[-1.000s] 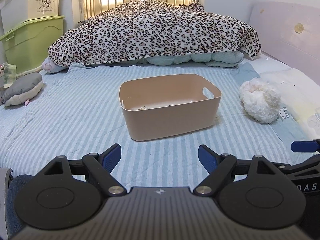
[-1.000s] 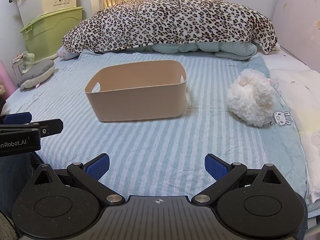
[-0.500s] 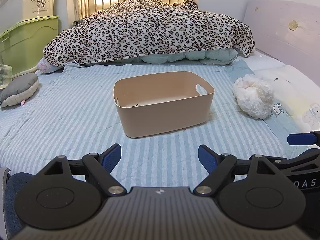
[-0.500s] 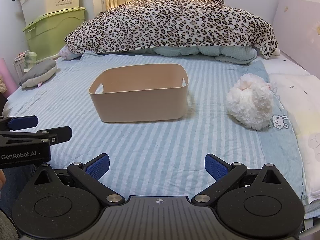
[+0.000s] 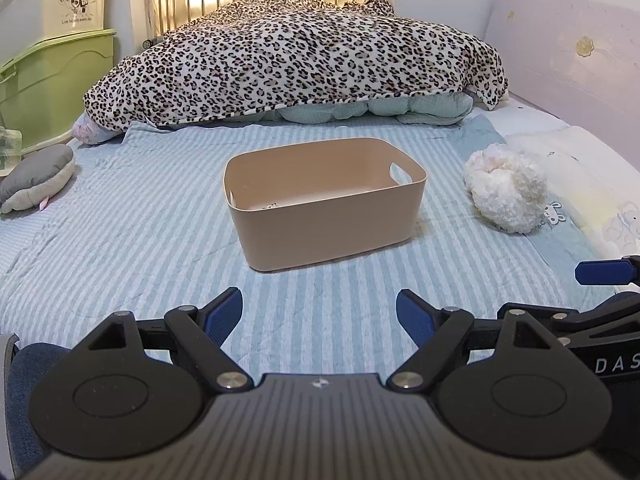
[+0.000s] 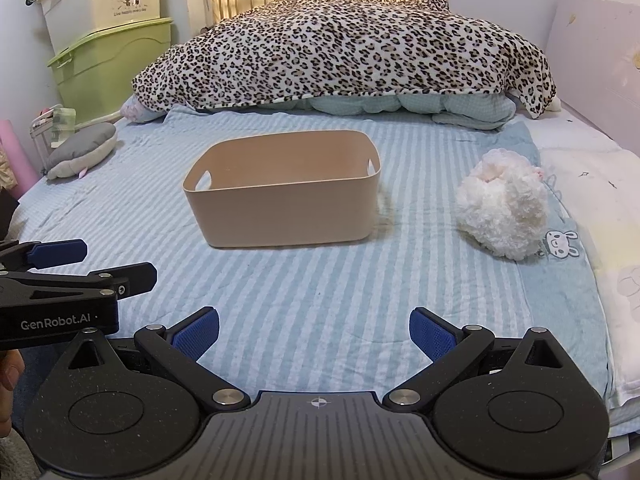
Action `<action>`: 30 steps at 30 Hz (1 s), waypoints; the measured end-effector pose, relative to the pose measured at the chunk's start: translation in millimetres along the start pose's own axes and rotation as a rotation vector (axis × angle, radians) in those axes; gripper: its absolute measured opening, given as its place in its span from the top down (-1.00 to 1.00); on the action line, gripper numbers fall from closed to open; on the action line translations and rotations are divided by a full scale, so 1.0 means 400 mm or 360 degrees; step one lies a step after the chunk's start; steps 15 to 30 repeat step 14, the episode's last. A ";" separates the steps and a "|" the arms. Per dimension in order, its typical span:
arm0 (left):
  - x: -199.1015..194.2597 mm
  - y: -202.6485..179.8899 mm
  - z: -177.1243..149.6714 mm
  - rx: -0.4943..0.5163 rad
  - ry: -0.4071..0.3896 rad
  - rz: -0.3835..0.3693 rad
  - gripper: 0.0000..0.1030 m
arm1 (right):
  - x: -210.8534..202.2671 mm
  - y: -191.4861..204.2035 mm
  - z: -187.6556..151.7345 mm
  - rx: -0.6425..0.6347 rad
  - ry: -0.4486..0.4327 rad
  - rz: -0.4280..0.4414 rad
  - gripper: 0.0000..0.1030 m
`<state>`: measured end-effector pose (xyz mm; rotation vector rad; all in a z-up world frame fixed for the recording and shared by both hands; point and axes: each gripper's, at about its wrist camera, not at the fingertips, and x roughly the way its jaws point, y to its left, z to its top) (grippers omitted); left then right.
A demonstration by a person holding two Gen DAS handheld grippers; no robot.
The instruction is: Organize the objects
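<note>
A tan plastic bin [image 5: 332, 236] with handle cut-outs stands on the striped bed; it also shows in the right wrist view [image 6: 288, 212]. A small item lies on its floor. A white fluffy plush toy [image 5: 506, 190] lies right of the bin, and shows in the right wrist view [image 6: 504, 208]. A grey plush toy [image 5: 38, 178] lies at the far left, also in the right wrist view [image 6: 82, 154]. My left gripper [image 5: 319, 312] is open and empty, well short of the bin. My right gripper [image 6: 314, 330] is open and empty too.
A leopard-print blanket [image 5: 296, 56] is piled at the back of the bed. Green and cream storage boxes [image 5: 48, 56] stand at the left. A pink headboard [image 5: 568, 56] and white pillows [image 5: 592, 184] run along the right.
Both grippers have drawn back and risen a little, so the bin and plush toys look farther away. Jaws stay open.
</note>
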<state>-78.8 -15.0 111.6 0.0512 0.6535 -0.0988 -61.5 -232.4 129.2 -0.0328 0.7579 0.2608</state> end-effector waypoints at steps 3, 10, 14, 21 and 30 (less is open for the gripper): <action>0.002 0.000 0.000 -0.0001 0.0004 -0.0001 -0.64 | 0.001 0.000 0.000 0.0001 -0.0001 0.0000 -1.00; 0.002 0.000 0.000 0.0000 0.0002 -0.0002 -0.64 | 0.003 0.005 0.001 0.0010 0.0005 0.0002 -1.00; 0.006 0.001 -0.002 0.0000 0.0005 -0.0004 -0.64 | 0.008 0.004 0.003 0.0020 0.0009 0.0011 -1.00; 0.006 0.001 -0.002 0.0000 0.0005 -0.0004 -0.64 | 0.008 0.004 0.003 0.0020 0.0009 0.0011 -1.00; 0.006 0.001 -0.002 0.0000 0.0005 -0.0004 -0.64 | 0.008 0.004 0.003 0.0020 0.0009 0.0011 -1.00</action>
